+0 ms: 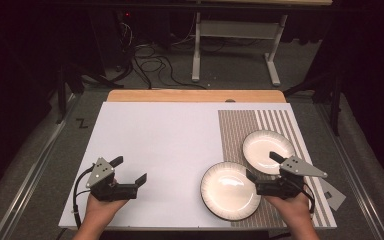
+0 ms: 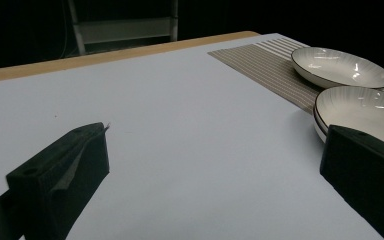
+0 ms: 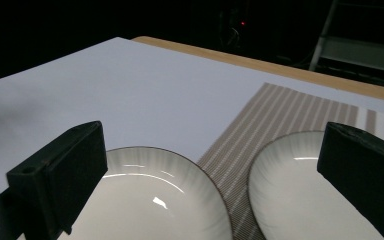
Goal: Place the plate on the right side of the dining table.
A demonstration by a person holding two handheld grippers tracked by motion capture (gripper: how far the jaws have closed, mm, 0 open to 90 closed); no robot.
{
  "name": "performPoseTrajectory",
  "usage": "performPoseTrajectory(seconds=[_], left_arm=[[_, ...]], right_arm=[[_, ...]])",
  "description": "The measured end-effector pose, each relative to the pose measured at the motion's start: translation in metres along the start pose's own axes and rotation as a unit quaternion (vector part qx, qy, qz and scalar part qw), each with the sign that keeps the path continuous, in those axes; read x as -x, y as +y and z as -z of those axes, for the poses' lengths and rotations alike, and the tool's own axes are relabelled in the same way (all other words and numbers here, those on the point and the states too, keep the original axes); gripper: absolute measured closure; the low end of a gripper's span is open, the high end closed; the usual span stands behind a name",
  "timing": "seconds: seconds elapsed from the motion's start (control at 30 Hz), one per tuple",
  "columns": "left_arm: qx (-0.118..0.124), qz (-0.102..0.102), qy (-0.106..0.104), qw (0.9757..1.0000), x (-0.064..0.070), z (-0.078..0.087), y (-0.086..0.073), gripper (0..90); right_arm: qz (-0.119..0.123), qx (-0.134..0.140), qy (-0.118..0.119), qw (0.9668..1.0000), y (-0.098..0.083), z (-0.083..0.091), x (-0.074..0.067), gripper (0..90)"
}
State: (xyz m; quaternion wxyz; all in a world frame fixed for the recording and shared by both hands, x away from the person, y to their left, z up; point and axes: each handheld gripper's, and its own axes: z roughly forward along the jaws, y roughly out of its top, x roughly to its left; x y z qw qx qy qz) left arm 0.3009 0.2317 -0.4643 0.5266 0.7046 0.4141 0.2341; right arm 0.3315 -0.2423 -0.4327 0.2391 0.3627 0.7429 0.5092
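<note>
Two round white ceramic plates with ribbed rims and dark edge lines, both right side of the white tabletop (image 1: 160, 145). Near plate (image 1: 230, 190) straddles the left edge of the beige striped placemat (image 1: 240, 132); far plate (image 1: 268, 151) sits fully on it, just beside the first, maybe touching.

Right hand-held gripper (image 1: 264, 166) hangs above the gap between the plates, jaws spread wide, nothing in them. Left hand-held gripper (image 1: 129, 170) parked near-left over bare tabletop, also released and empty.

Handling guess: rigid, glazed, slippery, chips if dropped, moderate weight. Only real grab point is the rim, pinch it edge-on at the near side. Both lie flat, open face up; round, so no long axis.
</note>
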Motion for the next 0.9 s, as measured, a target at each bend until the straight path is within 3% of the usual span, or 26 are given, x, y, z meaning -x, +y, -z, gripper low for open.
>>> performPoseTrajectory(seconds=[0.03, 0.07, 0.23, 0.27, 0.47, 0.9], left_arm=[[-0.002, -0.004, -0.001, 1.0, 0.002, 0.0, 0.0, 0.2], [-0.003, -0.007, -0.002, 1.0, 0.004, -0.001, -0.001, 0.2], [-0.003, -0.018, -0.004, 0.9998, 0.01, -0.001, -0.003, 0.2], [-0.005, -0.019, -0.004, 0.9998, 0.01, -0.002, -0.003, 0.2], [-0.009, -0.016, 0.0, 0.9998, 0.009, -0.005, -0.005, 0.2], [-0.007, -0.009, 0.004, 0.9999, 0.006, -0.004, -0.007, 0.2]], right_arm=[[0.002, 0.002, 0.005, 1.0, 0.001, 0.0, -0.004, 0.3], [0.011, 0.004, 0.018, 0.9998, 0.002, -0.002, -0.016, 0.3], [0.018, 0.007, 0.032, 0.9993, 0.0, -0.003, -0.029, 0.3], [0.03, 0.006, 0.033, 0.999, -0.003, -0.003, -0.032, 0.3], [0.017, 0.005, 0.035, 0.9992, -0.007, -0.004, -0.028, 0.3], [0.013, 0.004, 0.033, 0.9994, -0.009, -0.004, -0.024, 0.3]])
